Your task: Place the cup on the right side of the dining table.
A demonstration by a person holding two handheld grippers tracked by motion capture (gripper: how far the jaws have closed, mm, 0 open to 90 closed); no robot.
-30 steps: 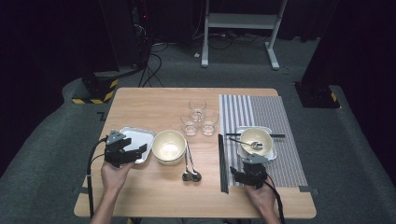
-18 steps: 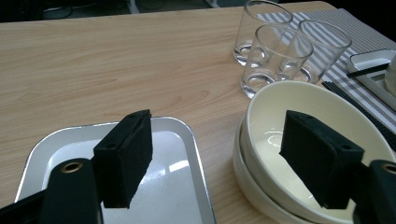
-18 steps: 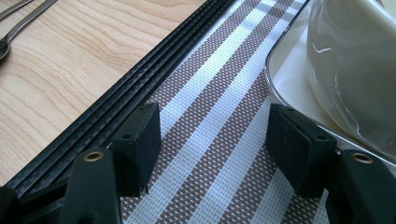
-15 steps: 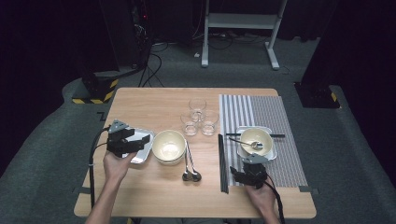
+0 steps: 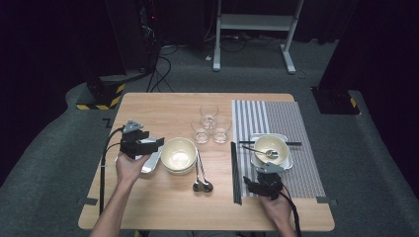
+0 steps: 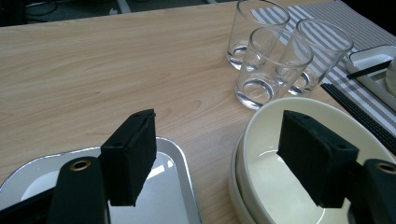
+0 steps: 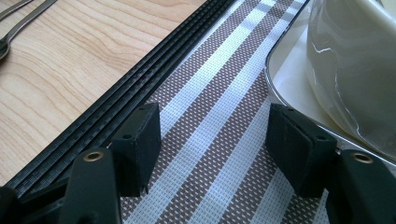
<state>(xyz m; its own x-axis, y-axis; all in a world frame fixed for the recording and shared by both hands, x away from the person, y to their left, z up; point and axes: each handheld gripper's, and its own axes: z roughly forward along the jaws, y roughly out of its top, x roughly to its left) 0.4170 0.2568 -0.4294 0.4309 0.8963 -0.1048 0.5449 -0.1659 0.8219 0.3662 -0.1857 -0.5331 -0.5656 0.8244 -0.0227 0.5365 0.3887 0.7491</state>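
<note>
My left gripper hovers over the right end of a silver tray, pointing at the stacked cream bowls. In the left gripper view its jaws have just been closing a little. They stand apart with nothing pressed between them, above the tray and the bowls' rim. My right gripper rests low on the striped placemat, open, with bare mat between its pads. Black chopsticks lie to its left, and a white tray holding a cream bowl to its right.
Three clear glasses stand behind the bowls, also in the left gripper view. Two spoons lie beside the bowl stack. On the mat, the white tray carries a bowl with a spoon and a pair of chopsticks. Black chopsticks lie along the mat's left edge.
My left gripper has moved right and away from the person, from the tray's left side to its right end near the bowls. The right gripper has stayed put.
</note>
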